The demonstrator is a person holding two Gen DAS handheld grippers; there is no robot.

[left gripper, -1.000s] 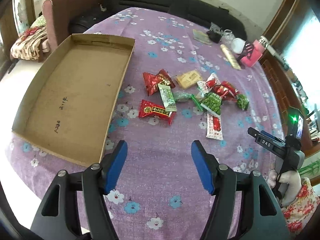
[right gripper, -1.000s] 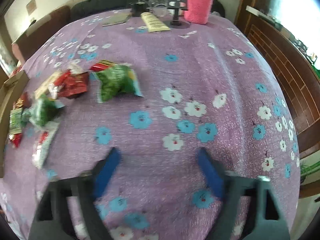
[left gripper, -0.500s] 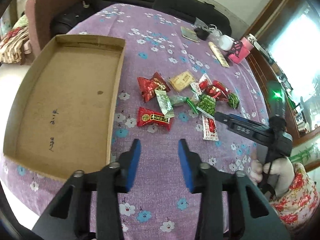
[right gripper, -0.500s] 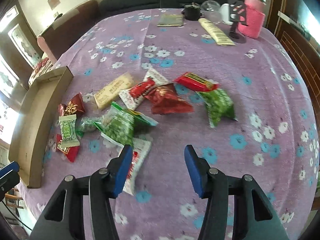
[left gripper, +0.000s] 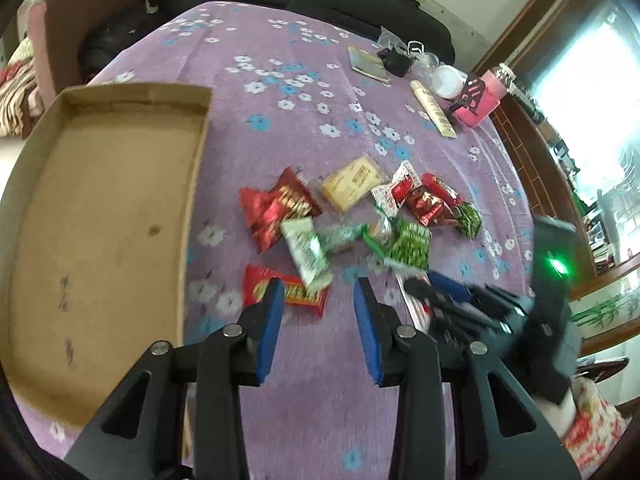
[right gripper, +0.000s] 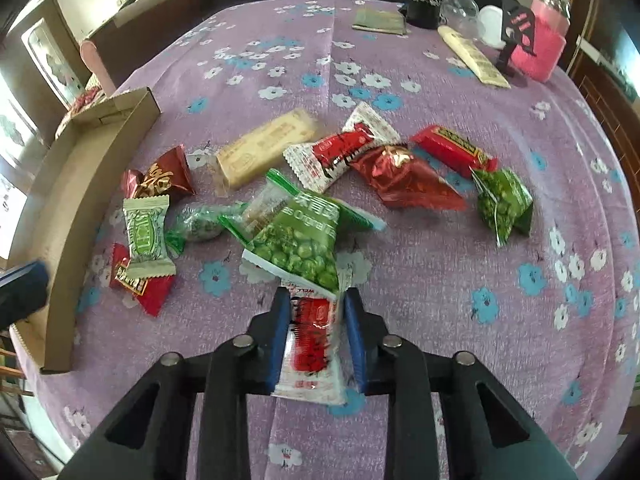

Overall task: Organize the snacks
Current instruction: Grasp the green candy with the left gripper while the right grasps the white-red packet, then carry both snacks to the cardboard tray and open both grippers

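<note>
Your cardboard tray (right gripper: 60, 184) sits at the left edge of the bench (right gripper: 440, 260), the snack pile (right gripper: 304, 184) just to its right. Within the pile, a pea packet (right gripper: 300, 240) lies at the near side, overlapping the far end of a long sachet (right gripper: 312, 344). A flat biscuit bar (right gripper: 264, 144) lies behind it. Far right corner: a bottle in a sleeve (right gripper: 540, 48), a tube (right gripper: 472, 56), a booklet (right gripper: 380, 20).

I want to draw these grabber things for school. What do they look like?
Each gripper, the left gripper and the right gripper, has black plastic arms with triangle-shaped holes, round silver bolts, and two flat blue pads as fingers. The right one's body carries a glowing green light. Below it shows a red flowered sleeve.
</note>
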